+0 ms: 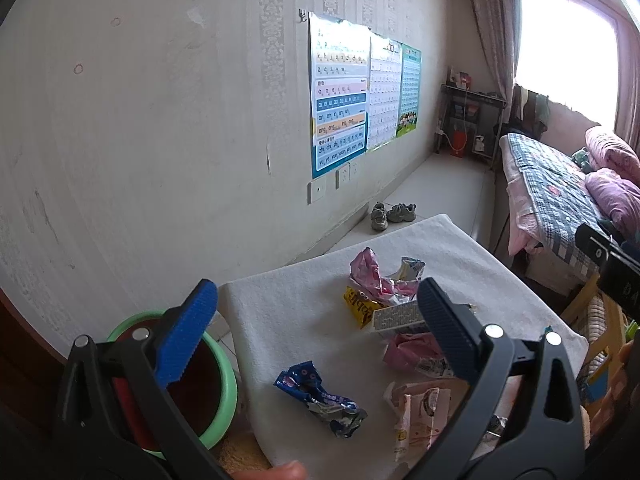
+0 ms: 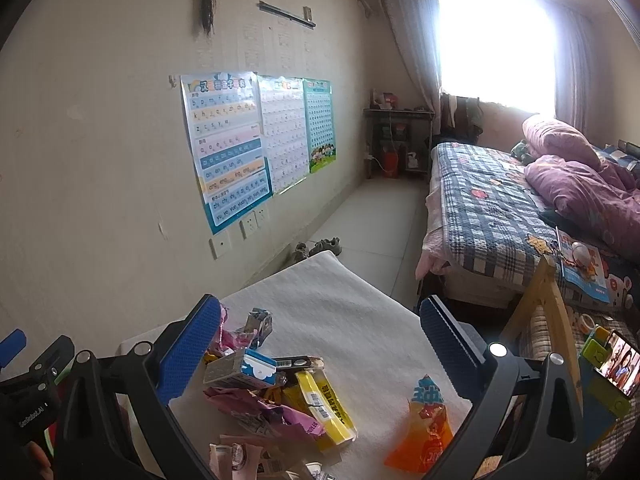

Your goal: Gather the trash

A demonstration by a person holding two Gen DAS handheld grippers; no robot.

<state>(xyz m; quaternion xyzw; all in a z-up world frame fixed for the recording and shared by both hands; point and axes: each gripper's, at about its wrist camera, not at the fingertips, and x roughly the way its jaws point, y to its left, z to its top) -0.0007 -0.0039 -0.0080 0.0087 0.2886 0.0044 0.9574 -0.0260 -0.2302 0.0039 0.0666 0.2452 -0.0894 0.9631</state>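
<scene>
Both tools hung wide open and empty: left tool (image 1: 316, 332) above a blue wrapper (image 1: 320, 398), right tool (image 2: 320, 354) above piled wrappers (image 2: 276, 396) on the white worktop (image 2: 360, 320). A green bin (image 1: 224, 392) stood beside it.

1. The tabletop (image 1: 288, 312) stands beside the wall (image 1: 140, 140), with a basin (image 1: 224, 392) on the floor at its left edge.
2. A pile of wrappers (image 2: 276, 404) lies on the near part of the tabletop; one lone packet (image 2: 424, 428) lies apart to its right.
3. A crumpled wrapper (image 1: 320, 398) lies nearest the basin.
4. A small carton (image 2: 240, 372) rests on the pile.
5. Beyond the tabletop's far edge, a pair of shoes (image 1: 392, 214) sits on the floor by the wall.
6. The bed (image 2: 500, 216) is to the right; what seems a shelf unit (image 2: 396, 140) stands in the far corner.
</scene>
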